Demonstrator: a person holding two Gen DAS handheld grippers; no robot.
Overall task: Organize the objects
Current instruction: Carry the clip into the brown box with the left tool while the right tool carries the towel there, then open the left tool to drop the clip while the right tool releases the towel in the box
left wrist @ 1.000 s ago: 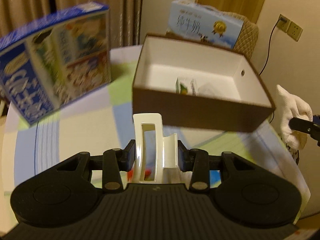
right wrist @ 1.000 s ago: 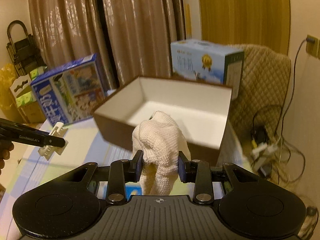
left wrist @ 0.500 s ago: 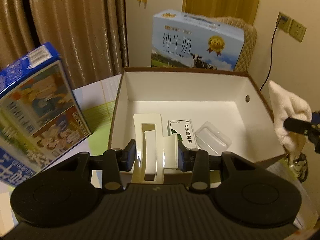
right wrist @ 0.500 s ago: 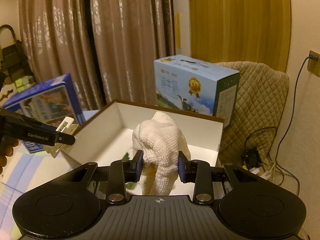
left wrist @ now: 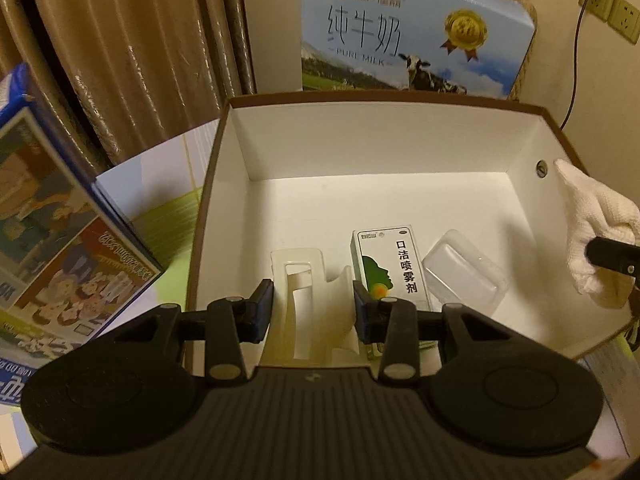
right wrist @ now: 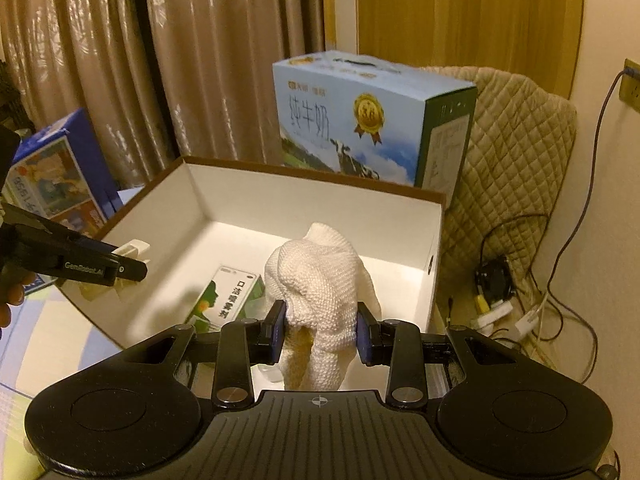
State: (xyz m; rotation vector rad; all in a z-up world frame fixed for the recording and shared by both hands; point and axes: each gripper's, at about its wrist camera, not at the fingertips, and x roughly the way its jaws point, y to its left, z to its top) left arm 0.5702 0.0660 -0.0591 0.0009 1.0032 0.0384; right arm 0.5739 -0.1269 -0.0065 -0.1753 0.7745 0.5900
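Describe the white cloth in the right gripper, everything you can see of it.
The white cloth is a knitted or waffle-weave fabric, cream-white, bunched into a soft lump. The right gripper is shut on its lower middle, so it bulges above the blue pads and a tail hangs below. It is held up over the right side of the open brown box, touching only the pads as far as the views show. The left wrist view shows it at the box's right wall.
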